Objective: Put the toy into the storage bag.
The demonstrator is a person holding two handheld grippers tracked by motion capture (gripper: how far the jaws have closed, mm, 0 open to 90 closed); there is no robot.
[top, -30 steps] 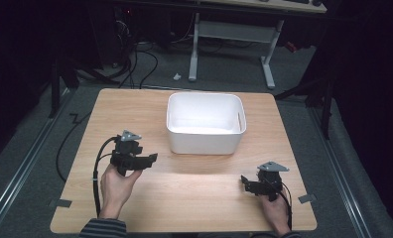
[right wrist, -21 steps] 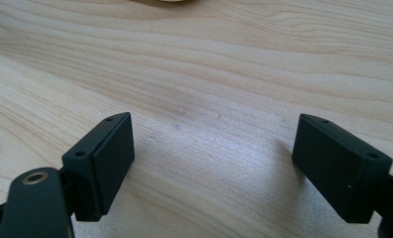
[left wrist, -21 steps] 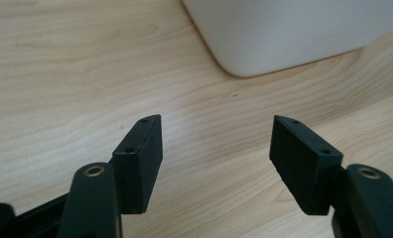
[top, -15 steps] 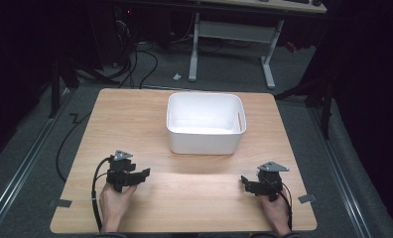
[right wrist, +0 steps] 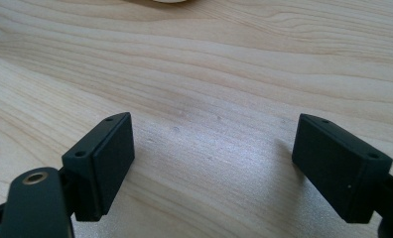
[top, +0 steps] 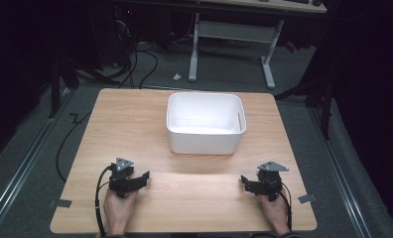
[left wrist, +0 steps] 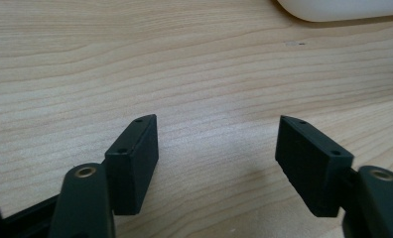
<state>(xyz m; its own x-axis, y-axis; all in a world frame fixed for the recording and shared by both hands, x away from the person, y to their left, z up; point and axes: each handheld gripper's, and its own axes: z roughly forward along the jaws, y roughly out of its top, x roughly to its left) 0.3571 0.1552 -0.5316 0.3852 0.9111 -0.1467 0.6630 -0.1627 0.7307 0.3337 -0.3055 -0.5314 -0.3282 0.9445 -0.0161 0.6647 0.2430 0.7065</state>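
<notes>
The white tub point(top: 205, 124) sits in the middle of your wooden table point(top: 135, 114), toward the far side, with its open top facing up. Its long side runs left to right. Your left gripper point(top: 144, 177) rests low near the front left edge, jaws spread wide with nothing but bare wood between them. Your right gripper point(top: 244, 181) rests near the front right edge, also wide apart and holding nothing. Both are well apart from the tub.

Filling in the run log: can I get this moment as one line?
left tool: open, holding nothing, low over table | right tool: open, holding nothing, low over table | white bin: table centre, looks empty
</notes>
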